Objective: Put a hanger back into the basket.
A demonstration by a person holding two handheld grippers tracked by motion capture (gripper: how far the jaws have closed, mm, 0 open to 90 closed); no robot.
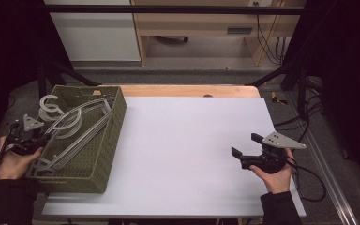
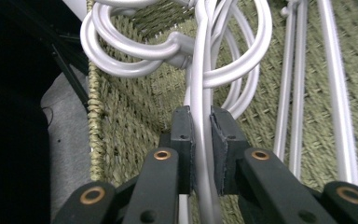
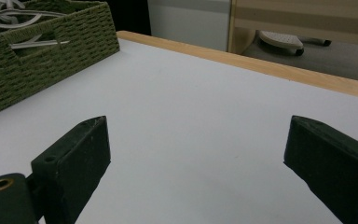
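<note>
My left gripper [image 2: 201, 154] clamps a white hanger [image 2: 200, 93] in the green basket [image 1: 104, 140] at the desk's left edge; right gripper [image 3: 196, 158] wide, holding nothing.

A white table top [image 1: 178, 154] with a wooden far edge filled mid-frame; beyond it, at upper centre, stood a pale wooden cabinet [image 1: 192, 23].

The high view looks forward and down over the table [image 1: 187, 154]; both gripper views sit close, sharing the woven basket [image 1: 104, 140] at 9 o'clock.
</note>
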